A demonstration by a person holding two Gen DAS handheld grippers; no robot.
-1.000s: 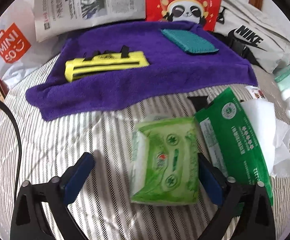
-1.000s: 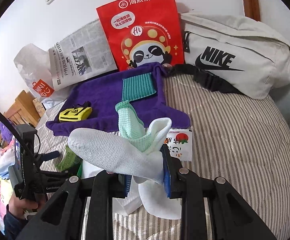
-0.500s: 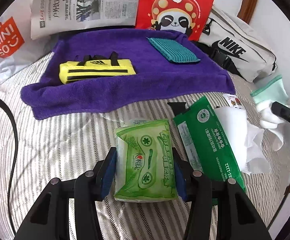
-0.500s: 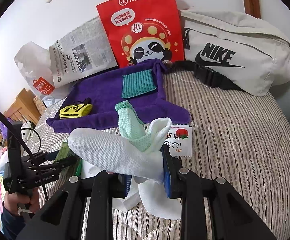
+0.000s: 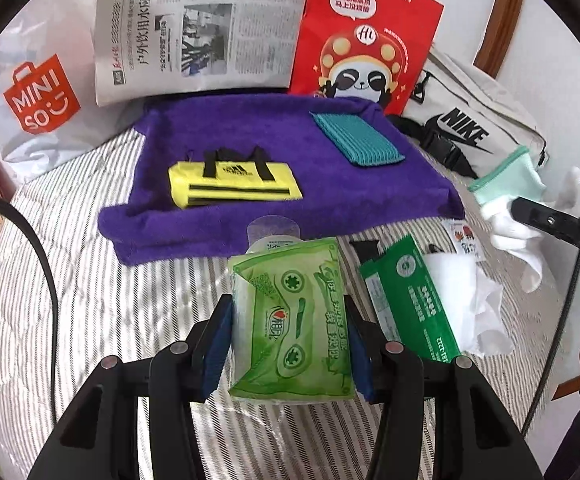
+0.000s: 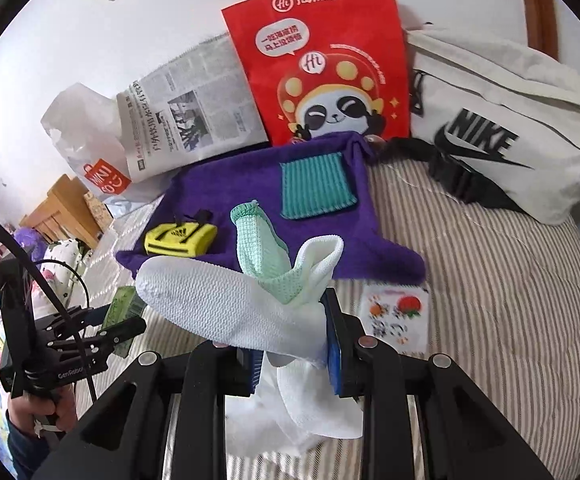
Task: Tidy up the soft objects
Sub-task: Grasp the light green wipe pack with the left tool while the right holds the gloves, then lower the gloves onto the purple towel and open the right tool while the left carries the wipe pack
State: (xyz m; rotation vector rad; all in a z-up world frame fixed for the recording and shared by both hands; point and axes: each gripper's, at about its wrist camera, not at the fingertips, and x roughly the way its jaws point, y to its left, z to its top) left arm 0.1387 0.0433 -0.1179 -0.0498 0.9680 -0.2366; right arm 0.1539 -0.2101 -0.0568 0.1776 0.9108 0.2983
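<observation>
My left gripper (image 5: 290,340) is shut on a light green tissue pack (image 5: 290,320), held off the striped bed. My right gripper (image 6: 293,344) is shut on a bundle of white and mint green socks (image 6: 230,300), which droop on both sides of the pads. Those socks (image 5: 509,200) also show at the right edge of the left wrist view. A purple towel (image 5: 250,152) lies ahead with a yellow pouch (image 5: 234,184) and a teal cloth (image 5: 357,140) on it. In the right wrist view the left gripper (image 6: 122,328) with the tissue pack (image 6: 120,308) sits at the lower left.
A dark green tissue pack (image 5: 405,300) with loose white tissue (image 5: 469,296) lies right of the held pack. A red panda bag (image 5: 365,40), a newspaper (image 5: 194,28), a white shopping bag (image 5: 38,96) and a grey Nike bag (image 5: 465,128) line the wall. A small printed packet (image 6: 397,316) lies on the bedspread (image 6: 509,300).
My left gripper closed on the light green tissue pack and lifted it off the bed. My right gripper kept its hold on the socks and shifted slightly.
</observation>
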